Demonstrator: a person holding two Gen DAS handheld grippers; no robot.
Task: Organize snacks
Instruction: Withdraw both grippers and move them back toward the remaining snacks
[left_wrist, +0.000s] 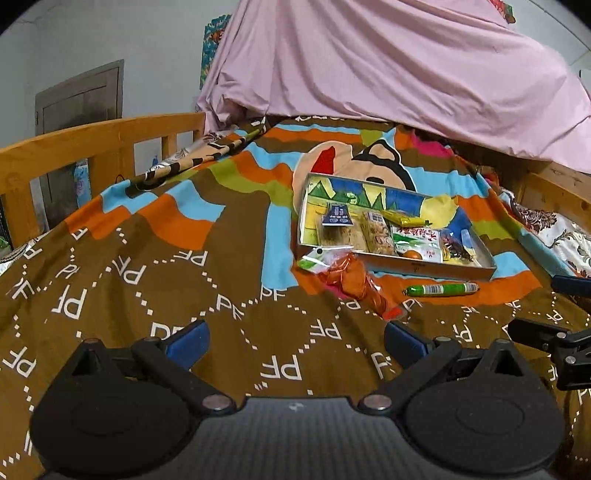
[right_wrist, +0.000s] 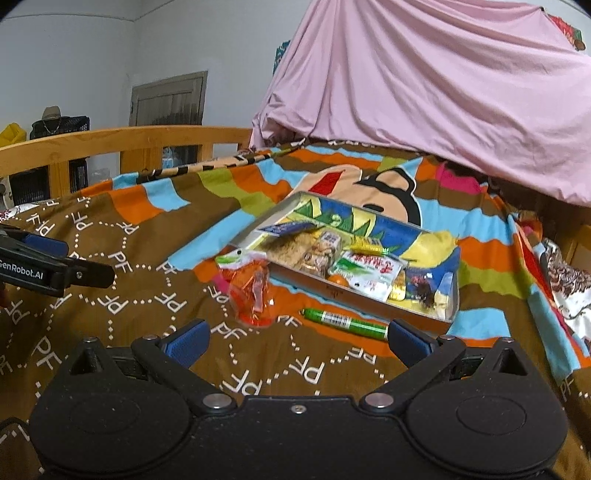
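Two wrist views over a bed covered by a brown patterned bedspread printed with white "PF" letters and bands of orange, blue and green. The left gripper hovers above the bedspread with its jaws spread wide and nothing between them; its blue pads frame bare cloth. The right gripper likewise hangs with jaws wide apart and empty.

A shallow metal tin lies on the bedspread ahead of both grippers, its inner floor printed in blue, green and yellow. Inside it lie several snacks: a blue-topped packet at the far left, a clear-wrapped biscuit bar beside it, a yellow wrapped stick toward the back, a white-and-green packet with red characters in the middle, and a small orange item against the near wall. Dark-wrapped sweets at the right end are too small to identify.

Two snacks lie outside the tin. An orange cellophane-wrapped snack with a green-and-white header rests at the tin's near left corner, its header touching or just beside the wall. A green sausage stick lies just in front of the near wall, roughly parallel to it; in the right wrist view the same green stick ends beside the right gripper's right pad.

A pink sheet drapes behind, and a wooden bed rail runs along the left.
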